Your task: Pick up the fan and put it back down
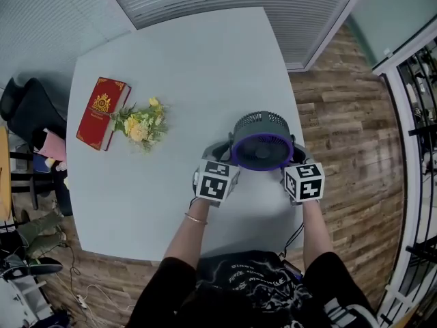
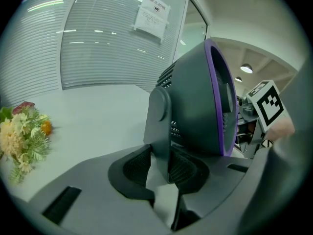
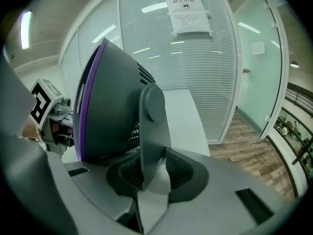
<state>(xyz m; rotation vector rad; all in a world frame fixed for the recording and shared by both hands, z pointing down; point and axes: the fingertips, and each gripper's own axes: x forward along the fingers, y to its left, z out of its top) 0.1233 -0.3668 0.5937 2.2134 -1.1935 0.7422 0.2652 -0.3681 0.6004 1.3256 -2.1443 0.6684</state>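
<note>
A dark grey fan (image 1: 262, 141) with a purple front ring is held over the white table (image 1: 184, 80), near its right front part, its face turned up toward me. My left gripper (image 1: 220, 157) is shut on the fan's left bracket arm (image 2: 160, 126). My right gripper (image 1: 298, 161) is shut on the right bracket arm (image 3: 152, 131). In both gripper views the upright arm sits pinched between the ribbed pads (image 2: 185, 166), and the fan's body (image 3: 110, 106) fills the space between the two grippers. The fan's base is hidden, so whether it touches the table cannot be told.
A red book (image 1: 102, 112) and a bunch of yellow flowers (image 1: 141, 124) lie on the table's left side. Blinds and glass walls stand behind the table. Wooden floor (image 1: 348, 135) runs to the right, and a chair with clutter sits at the left edge.
</note>
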